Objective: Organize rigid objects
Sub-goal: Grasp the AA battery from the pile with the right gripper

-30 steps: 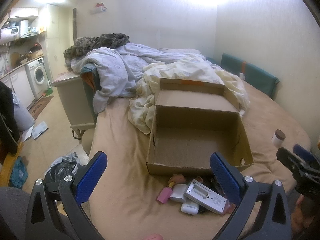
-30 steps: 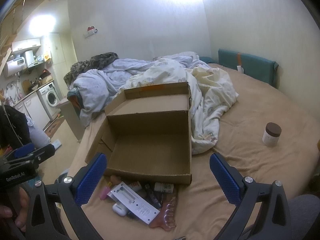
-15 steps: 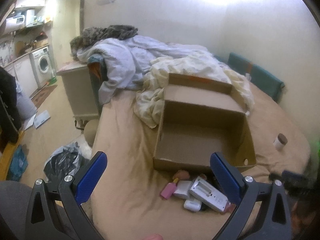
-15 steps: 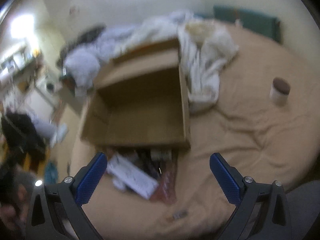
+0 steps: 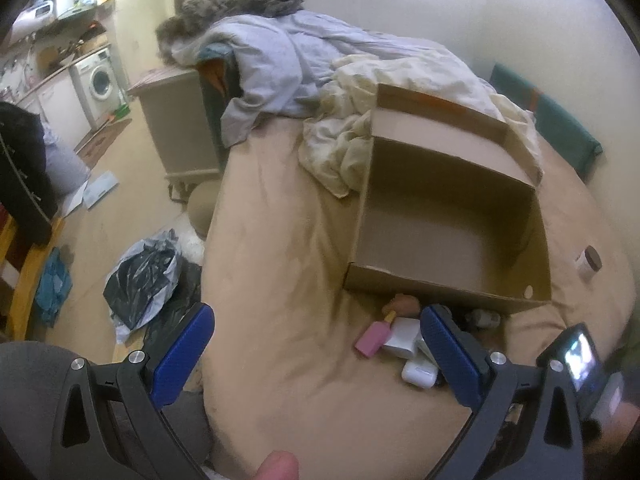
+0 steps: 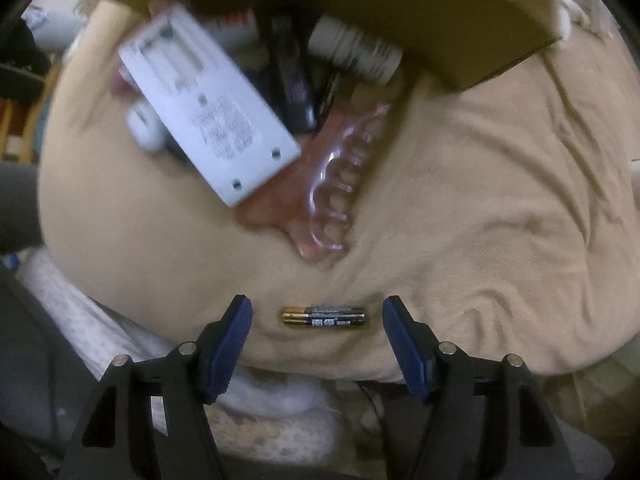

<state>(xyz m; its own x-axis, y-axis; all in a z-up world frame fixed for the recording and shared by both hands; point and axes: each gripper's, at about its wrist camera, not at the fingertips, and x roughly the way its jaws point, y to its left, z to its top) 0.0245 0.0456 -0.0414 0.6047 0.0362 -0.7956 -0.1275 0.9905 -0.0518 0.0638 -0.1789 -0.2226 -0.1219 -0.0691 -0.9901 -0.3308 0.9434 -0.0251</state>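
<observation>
An open empty cardboard box [image 5: 448, 216] lies on the tan bed. A heap of small items lies against its near wall: a pink bottle [image 5: 374, 338], a white earbud case [image 5: 419, 374], a white battery charger [image 6: 208, 120], a white pill bottle [image 6: 356, 50], a dark tube [image 6: 292, 80] and a clear pink hair claw [image 6: 332, 184]. Two black-and-gold batteries [image 6: 324, 317] lie side by side between the jaws of my right gripper [image 6: 317, 316], which is open and low over them. My left gripper [image 5: 316, 344] is open and empty above the bed.
A white jar with a brown lid [image 5: 589, 264] stands right of the box. Rumpled bedding [image 5: 340, 80] lies behind it. Left of the bed are a bedside cabinet [image 5: 180, 128], a black bin bag [image 5: 144, 280] and a washing machine [image 5: 100, 80].
My right gripper has dropped down and forward from a high view of the box to just over the batteries. My left gripper has shifted slightly, tilting left.
</observation>
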